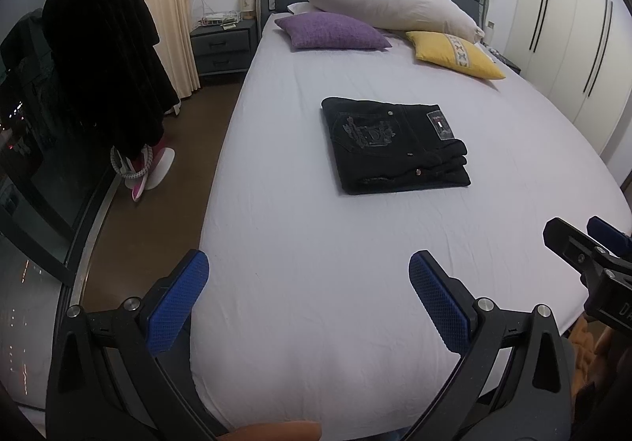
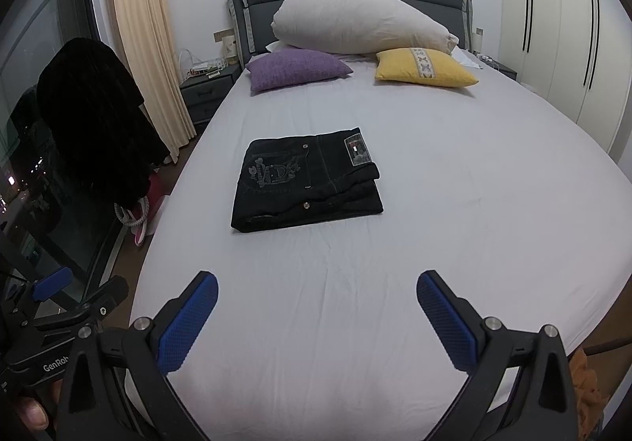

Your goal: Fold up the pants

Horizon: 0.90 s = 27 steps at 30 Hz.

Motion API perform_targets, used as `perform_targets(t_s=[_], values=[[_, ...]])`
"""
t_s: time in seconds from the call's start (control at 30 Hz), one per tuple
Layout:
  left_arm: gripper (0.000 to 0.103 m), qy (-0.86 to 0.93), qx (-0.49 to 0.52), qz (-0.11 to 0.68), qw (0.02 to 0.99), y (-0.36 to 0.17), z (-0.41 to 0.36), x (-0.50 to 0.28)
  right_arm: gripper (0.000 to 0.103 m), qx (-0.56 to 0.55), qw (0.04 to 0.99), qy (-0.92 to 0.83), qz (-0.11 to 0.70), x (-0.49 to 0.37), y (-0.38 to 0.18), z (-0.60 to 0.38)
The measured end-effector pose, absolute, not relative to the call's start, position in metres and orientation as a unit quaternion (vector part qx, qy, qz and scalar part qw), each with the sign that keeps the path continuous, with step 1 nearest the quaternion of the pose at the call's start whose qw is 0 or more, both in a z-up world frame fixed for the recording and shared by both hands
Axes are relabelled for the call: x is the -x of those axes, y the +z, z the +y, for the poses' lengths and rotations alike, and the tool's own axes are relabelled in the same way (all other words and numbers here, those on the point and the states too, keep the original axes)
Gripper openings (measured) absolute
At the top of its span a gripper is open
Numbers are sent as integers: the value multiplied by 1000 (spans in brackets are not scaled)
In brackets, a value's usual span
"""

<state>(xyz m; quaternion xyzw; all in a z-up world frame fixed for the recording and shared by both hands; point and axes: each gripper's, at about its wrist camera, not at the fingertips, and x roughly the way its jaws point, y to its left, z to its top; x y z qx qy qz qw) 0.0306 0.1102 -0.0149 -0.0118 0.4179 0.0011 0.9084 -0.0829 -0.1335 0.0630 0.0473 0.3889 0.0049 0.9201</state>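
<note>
left gripper (image 1: 308, 283) jaws wide, empty | right gripper (image 2: 316, 302) same | folded pants (image 1: 395, 146) on bed (image 1: 316, 243)

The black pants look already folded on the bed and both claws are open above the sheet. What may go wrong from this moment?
1. The folded pants show stacked layers with uneven edges on their right side; a touch there might slide the top layers and spoil the fold.
2. The open left claw or right claw, if lowered, might catch the loose bed sheet and wrinkle it, shifting the pants.
</note>
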Motion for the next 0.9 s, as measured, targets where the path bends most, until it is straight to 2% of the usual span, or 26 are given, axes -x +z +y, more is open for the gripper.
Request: perform_targets(t_s=[0.9], values=[[103, -1, 9, 420, 908, -21, 106, -33, 103, -47, 918, 5, 393, 84, 57, -129]])
